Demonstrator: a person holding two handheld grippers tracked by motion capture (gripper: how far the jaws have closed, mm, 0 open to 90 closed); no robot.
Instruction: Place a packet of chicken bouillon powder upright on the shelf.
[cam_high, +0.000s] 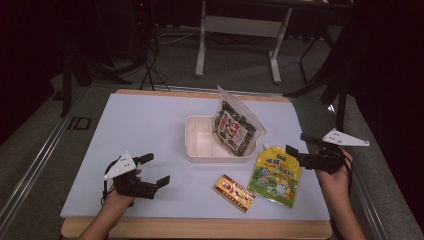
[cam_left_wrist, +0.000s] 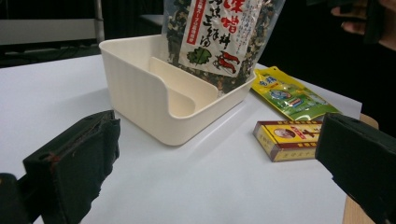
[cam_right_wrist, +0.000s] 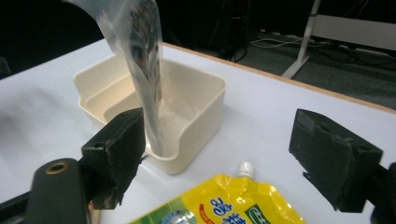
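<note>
One seaweed bag (cam_high: 234, 126) stands in your cream bin (cam_high: 195, 150). Your right claw (cam_high: 299, 148), released and empty, hovers at three o'clock of the yellow pouch (cam_high: 276, 177), which lies on the worktop (cam_high: 145, 130) beside the small box (cam_high: 234, 192); your left claw (cam_high: 155, 170) rests released.

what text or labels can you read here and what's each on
"ID": white marking on the floor left of the table.
Seaweed bag: large red and black Chinese characters, too cropped and blurred to quote.
Yellow spout pouch: blue Chinese characters, cut off, unreadable.
Small red-and-yellow box: print too small to read.
</note>
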